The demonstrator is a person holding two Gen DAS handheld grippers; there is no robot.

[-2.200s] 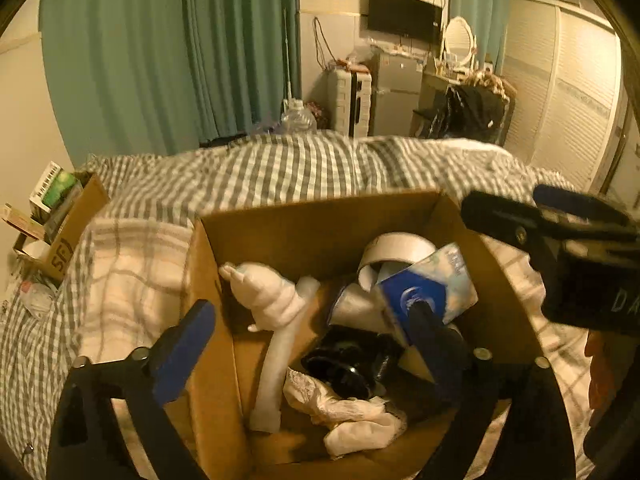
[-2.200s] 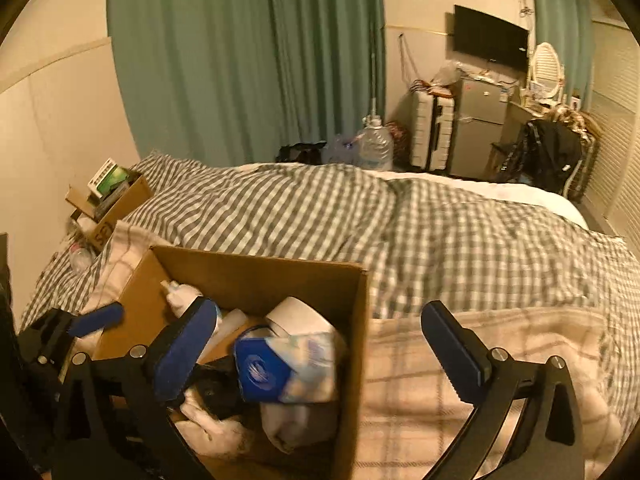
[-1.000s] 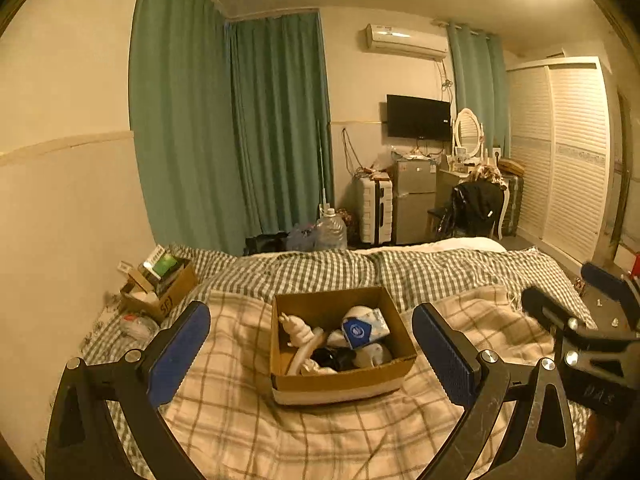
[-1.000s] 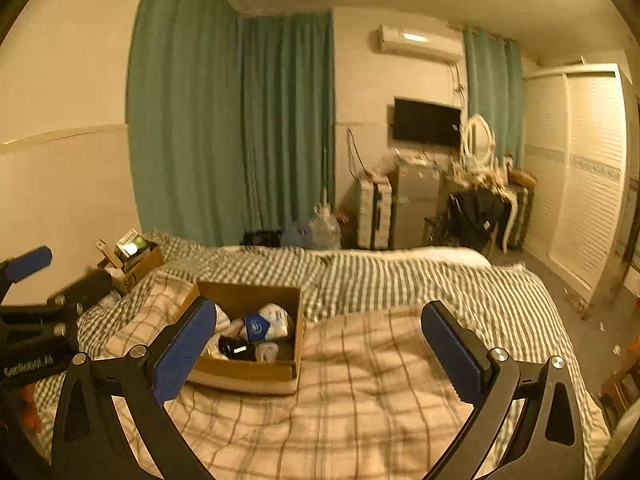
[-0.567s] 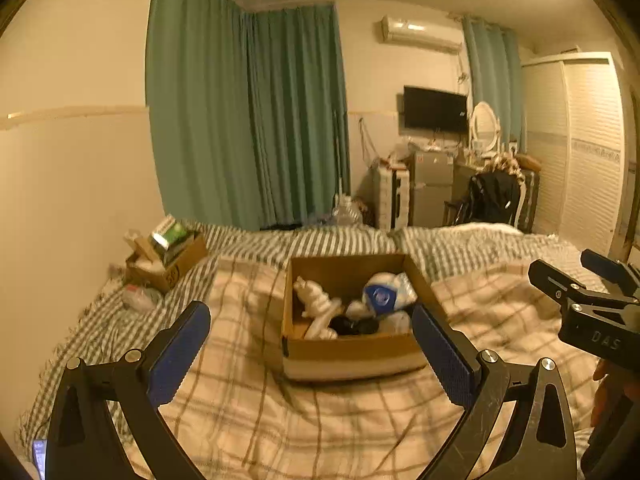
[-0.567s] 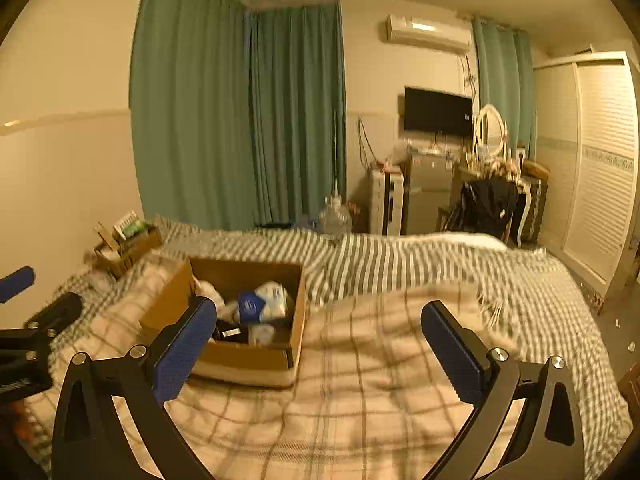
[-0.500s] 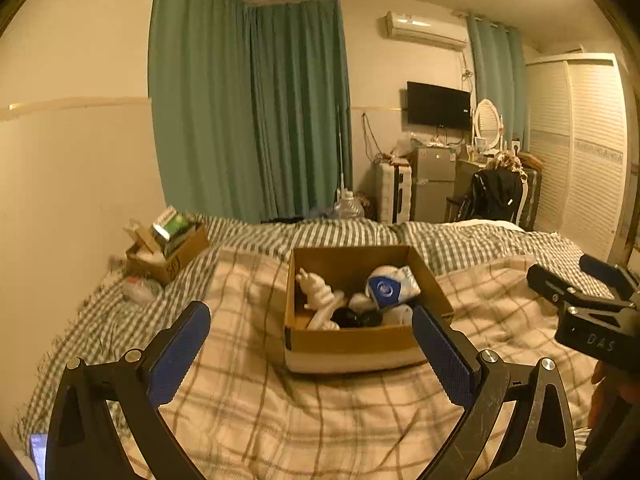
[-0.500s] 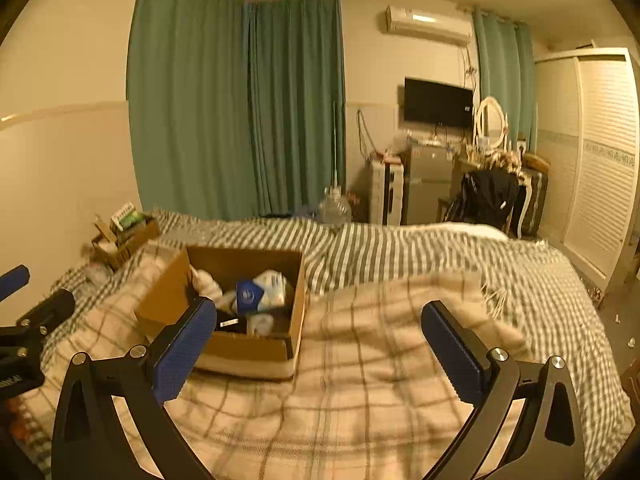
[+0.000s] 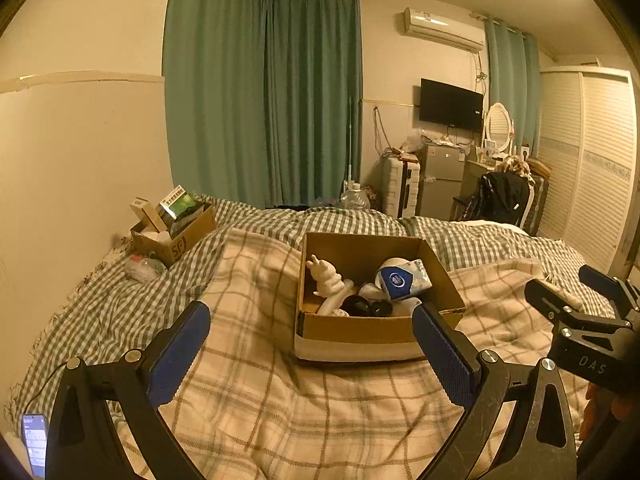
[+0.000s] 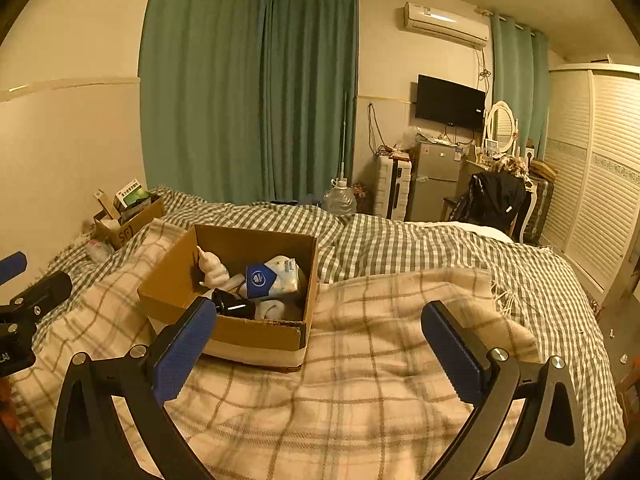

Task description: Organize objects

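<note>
the cardboard box (image 9: 376,330) sits on the plaid blanket (image 9: 280,400) in the middle of the bed, already holding a white figurine (image 9: 328,278), a blue-labelled pack (image 9: 402,278) and a black item (image 9: 366,306). left gripper (image 9: 310,354) and right gripper (image 10: 316,354) hang before the box, jaws apart and empty. nothing loose shows near the box, so the sorting looks nearly finished.

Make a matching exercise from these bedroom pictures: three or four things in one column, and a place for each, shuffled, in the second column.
Things
1. white figurine
2. smaller cardboard box
3. television
4. phone

Places
A. on the far wall, under the air conditioner
B. inside the open cardboard box on the plaid blanket
C. at the lower left edge of the left wrist view
D. on the checked cover by the left wall

Pairs: 1-B, 2-D, 3-A, 4-C
</note>
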